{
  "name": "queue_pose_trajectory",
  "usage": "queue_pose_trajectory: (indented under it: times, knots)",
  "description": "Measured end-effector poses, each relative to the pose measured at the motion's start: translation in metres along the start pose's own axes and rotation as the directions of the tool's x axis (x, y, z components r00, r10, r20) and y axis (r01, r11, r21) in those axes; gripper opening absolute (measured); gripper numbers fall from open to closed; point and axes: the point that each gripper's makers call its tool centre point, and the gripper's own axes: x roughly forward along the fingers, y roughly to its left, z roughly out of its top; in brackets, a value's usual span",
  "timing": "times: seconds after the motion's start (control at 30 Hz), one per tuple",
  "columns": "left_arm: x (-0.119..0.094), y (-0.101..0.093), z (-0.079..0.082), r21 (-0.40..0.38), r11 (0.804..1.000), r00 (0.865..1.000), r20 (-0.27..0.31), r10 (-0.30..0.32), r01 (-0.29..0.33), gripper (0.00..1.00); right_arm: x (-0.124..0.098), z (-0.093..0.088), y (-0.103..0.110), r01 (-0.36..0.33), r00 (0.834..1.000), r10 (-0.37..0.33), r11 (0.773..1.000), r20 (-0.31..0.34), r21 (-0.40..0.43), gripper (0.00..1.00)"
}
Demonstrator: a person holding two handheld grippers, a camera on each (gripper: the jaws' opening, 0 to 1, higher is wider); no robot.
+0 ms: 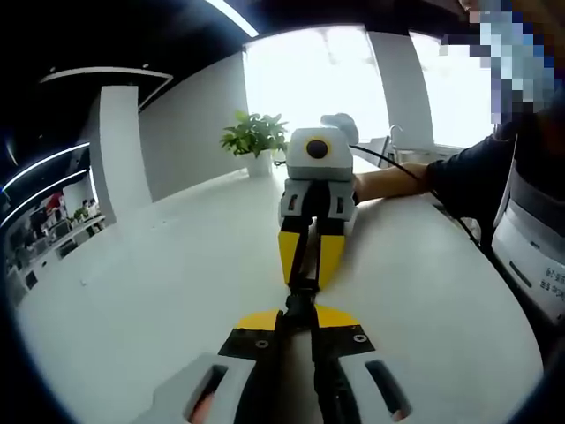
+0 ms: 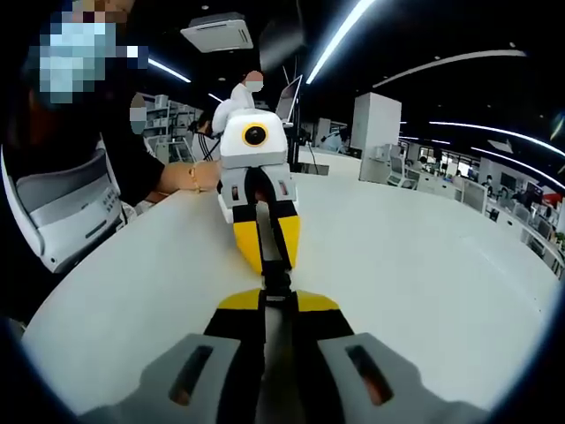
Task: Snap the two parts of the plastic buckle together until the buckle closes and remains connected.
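Observation:
A small black plastic buckle point(image 1: 301, 296) is held just above the white table point(image 1: 132, 291), between two gripper noses that point at each other. My left gripper point(image 1: 300, 316) is shut on its near end. Opposite it, my right gripper point(image 1: 309, 265) is shut on the far end, its yellow fingers point(image 1: 289, 256) closed. In the right gripper view the buckle point(image 2: 276, 281) spans from my right gripper point(image 2: 278, 305) to the left gripper point(image 2: 267, 252). The two parts meet end to end. I cannot tell whether they are latched.
A person sits at the table's edge, forearm point(image 1: 397, 181) resting on it, body point(image 2: 79, 194) close to the rim. A potted plant point(image 1: 254, 137) stands at the far side. The white tabletop point(image 2: 424, 265) stretches wide around the grippers.

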Motion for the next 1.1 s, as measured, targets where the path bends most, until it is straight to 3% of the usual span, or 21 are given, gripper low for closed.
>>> queue_pose_trajectory:
  times: [1.1]
  knots:
    - [-0.0022, -0.0077, -0.0006, 0.006, 0.998, 0.997, 0.008, -0.07, 0.07, 0.1, 0.0025, 0.0015, 0.0079, -0.133, 0.991, 0.133, 0.991, 0.001, -0.032, 0.09]
